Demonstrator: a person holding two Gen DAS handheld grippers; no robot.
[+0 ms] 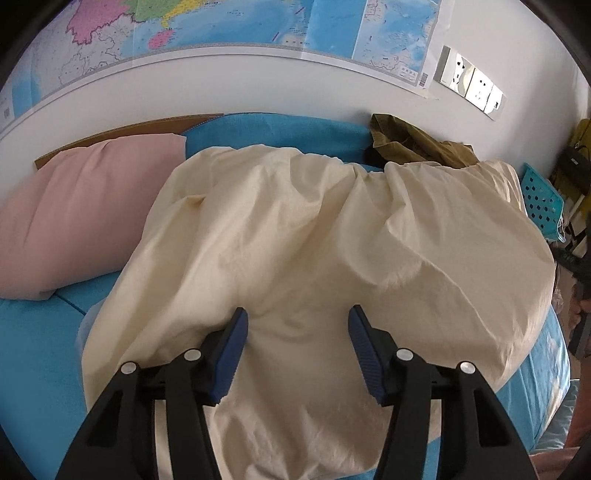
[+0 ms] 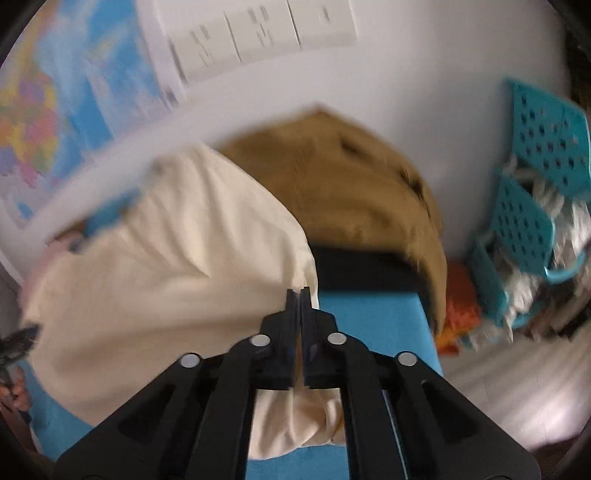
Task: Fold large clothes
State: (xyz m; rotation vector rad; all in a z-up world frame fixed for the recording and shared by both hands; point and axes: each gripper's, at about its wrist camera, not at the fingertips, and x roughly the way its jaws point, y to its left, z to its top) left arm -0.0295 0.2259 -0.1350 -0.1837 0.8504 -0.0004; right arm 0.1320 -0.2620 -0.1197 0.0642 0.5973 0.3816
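**Q:** Tongs first: how do the two grippers stand?

**A:** Left gripper (image 1: pixel 297 319) hovers with its blue-padded fingers (image 1: pixel 231 354) spread apart over the cream garment (image 1: pixel 295 229); cloth lies under and between them, but the pads do not press on it. Right gripper (image 2: pixel 298 291) has its fingers drawn nearly together at the garment's edge. A thin strip of cream cloth seems to sit between the pads, though the right wrist view is blurred and I cannot tell for certain that it is pinched.

**Q:** Going left to right, what lies around the garment?

**A:** In the left wrist view, a pink pillow (image 1: pixel 77 218) rests at the left on a blue bed (image 1: pixel 33 350), and the garment's left side touches it. The cream garment is spread, rumpled, across the middle of the bed. Behind its right part an olive-brown garment (image 1: pixel 410 142) is bunched against the white wall. At the far right stands a teal basket with holes (image 1: pixel 541 195). A map (image 1: pixel 229 26) hangs on the wall above, with a row of wall switches (image 1: pixel 471 81) to its right.
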